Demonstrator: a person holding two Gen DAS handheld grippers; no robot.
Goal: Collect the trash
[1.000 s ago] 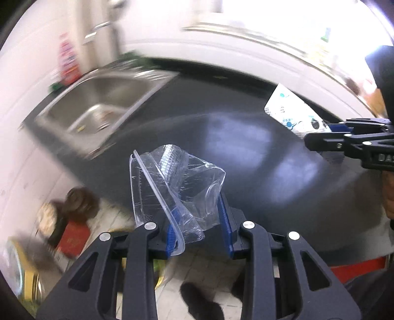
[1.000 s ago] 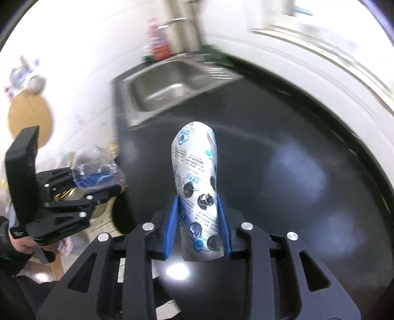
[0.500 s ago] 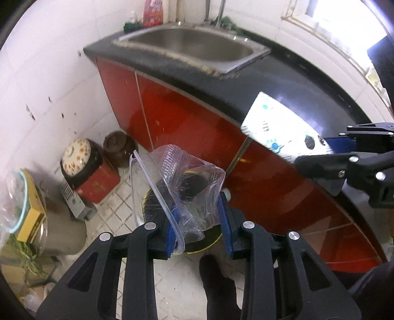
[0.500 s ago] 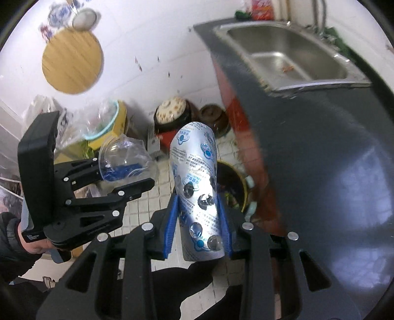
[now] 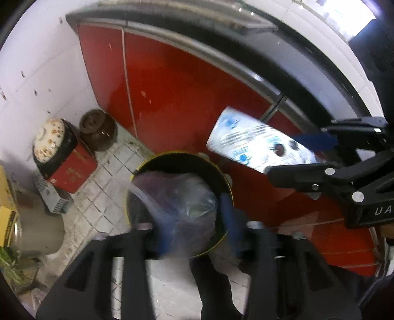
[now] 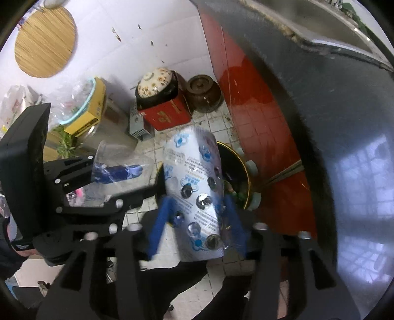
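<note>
A red cabinet front (image 5: 177, 98) under a dark countertop (image 6: 332, 123) is seen in both views, but the steel sink (image 6: 320, 22) set in the countertop's far edge is shown only by the right wrist camera, as is a round woven mat (image 6: 44, 41) on the white tiled wall. A second ago both cameras faced the countertop; the tiled floor (image 5: 98, 192) is now looked down on.

A round black bin (image 5: 216, 172) with a yellow rim is seen against the foot of the cabinet. The left gripper (image 5: 194, 216) is placed directly over it. Its jaws have just been opening and are spread, and the crumpled clear plastic container (image 5: 182, 204) between the blurred blue pads no longer appears pinched; a second ago it was clamped.

The right gripper (image 6: 197, 221) is held beside the bin's rim. Its jaws have likewise just been opening, and the glossy white printed packet (image 6: 194, 187), stiff and flat with blue motifs, is seen loose between the parted pads, one pad visibly clear of it.
</note>
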